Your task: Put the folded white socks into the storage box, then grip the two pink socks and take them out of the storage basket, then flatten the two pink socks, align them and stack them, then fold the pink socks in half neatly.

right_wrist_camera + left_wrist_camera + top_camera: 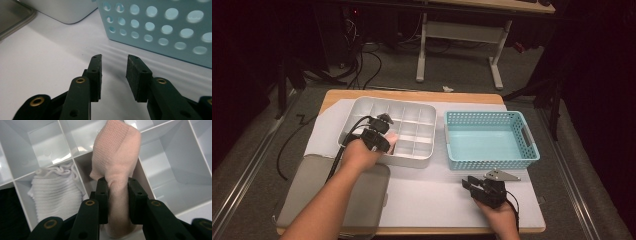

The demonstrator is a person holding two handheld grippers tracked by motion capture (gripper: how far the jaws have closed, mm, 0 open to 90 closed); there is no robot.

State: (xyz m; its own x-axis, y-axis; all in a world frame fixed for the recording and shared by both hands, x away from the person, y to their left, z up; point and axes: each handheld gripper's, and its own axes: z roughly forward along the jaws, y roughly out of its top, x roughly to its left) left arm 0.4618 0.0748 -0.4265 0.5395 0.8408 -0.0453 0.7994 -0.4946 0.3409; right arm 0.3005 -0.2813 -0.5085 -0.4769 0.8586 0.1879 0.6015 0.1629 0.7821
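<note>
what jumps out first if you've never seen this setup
The peach sock pinched between the jaws of the left gripper, held over the white divided tray at the table's left, catches the eye first. A white sock already lies in a tray compartment beside it. To the right sits a blue perforated basket, and the right gripper hovers open over the white mat in front of it.

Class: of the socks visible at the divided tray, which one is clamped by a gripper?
The pink sock, pinched between the left gripper's jaws over the tray. The white sock lies loose in its own compartment.
</note>
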